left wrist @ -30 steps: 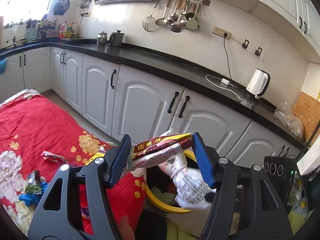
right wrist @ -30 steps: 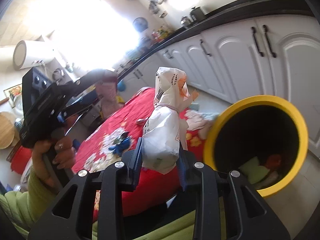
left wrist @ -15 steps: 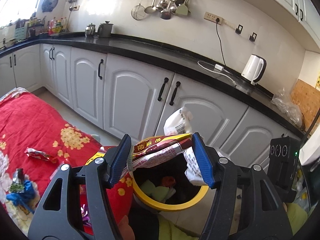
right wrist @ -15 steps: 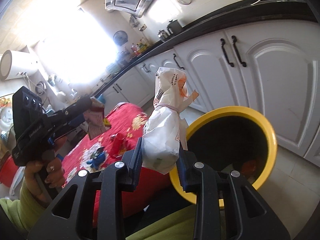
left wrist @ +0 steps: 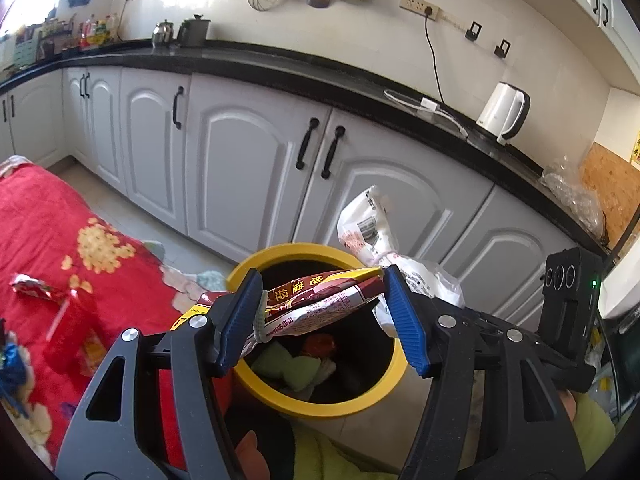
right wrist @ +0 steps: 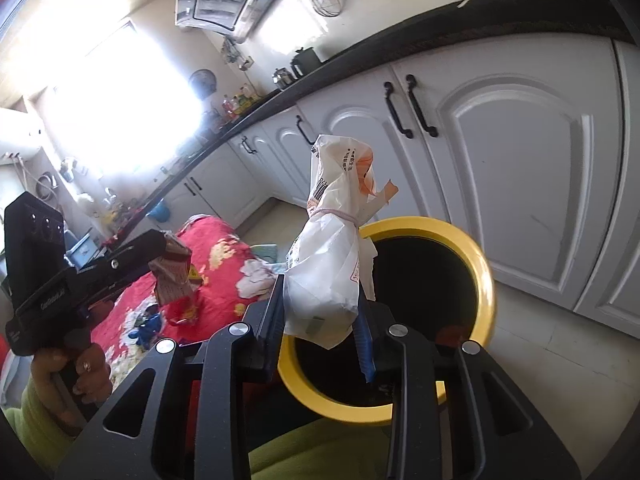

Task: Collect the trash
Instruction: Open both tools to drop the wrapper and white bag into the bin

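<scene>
My left gripper is shut on a brown and red snack wrapper and holds it over the yellow-rimmed trash bin. My right gripper is shut on a tied white plastic bag, held just above the bin's near rim. The white bag also shows in the left wrist view, over the bin's far right side. Green and red trash lies inside the bin. The left gripper with its wrapper shows in the right wrist view at the left.
A table with a red flowered cloth stands left of the bin and holds loose wrappers. White kitchen cabinets and a black counter with a kettle run behind the bin.
Both grippers have moved with their loads from beside the red table to over the bin's opening. The bin now sits centred under them.
</scene>
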`<move>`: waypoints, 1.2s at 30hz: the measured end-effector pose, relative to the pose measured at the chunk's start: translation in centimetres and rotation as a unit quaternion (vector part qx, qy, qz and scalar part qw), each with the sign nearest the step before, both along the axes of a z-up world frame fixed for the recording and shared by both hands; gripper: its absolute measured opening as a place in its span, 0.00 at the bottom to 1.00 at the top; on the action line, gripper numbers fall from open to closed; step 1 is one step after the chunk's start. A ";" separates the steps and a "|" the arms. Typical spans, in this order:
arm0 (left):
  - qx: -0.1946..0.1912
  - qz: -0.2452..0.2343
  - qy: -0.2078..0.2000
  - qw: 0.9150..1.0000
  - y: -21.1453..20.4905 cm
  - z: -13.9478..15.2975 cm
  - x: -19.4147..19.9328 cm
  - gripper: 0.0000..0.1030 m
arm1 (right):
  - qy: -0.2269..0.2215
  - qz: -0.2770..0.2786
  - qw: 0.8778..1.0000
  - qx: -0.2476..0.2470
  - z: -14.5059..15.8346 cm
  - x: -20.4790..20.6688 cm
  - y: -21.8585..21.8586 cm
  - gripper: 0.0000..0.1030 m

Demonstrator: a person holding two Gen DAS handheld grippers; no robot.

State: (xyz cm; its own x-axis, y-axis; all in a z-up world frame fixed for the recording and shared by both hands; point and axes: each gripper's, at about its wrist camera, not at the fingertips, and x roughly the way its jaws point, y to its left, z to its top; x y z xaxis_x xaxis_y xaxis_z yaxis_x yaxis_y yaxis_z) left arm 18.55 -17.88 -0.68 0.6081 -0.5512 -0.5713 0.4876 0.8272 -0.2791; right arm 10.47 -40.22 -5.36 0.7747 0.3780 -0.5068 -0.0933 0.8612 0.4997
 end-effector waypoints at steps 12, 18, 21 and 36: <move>0.003 -0.018 0.048 0.999 -2.6 -4.1 1.8 0.53 | 0.034 -0.013 0.999 -0.005 -2.4 0.7 -1.2 0.28; 0.005 -0.019 0.062 0.998 -3.6 -5.6 2.8 0.53 | 0.050 -0.012 0.999 -0.010 -3.5 1.1 -1.1 0.31; 0.000 -0.015 0.070 0.997 -3.7 -6.1 3.4 0.55 | 0.058 -0.022 0.998 -0.010 -4.0 1.1 -1.4 0.42; 0.011 0.028 0.066 0.997 -1.8 -6.0 3.2 0.89 | 0.053 -0.062 0.997 -0.004 -3.6 0.6 -2.9 0.64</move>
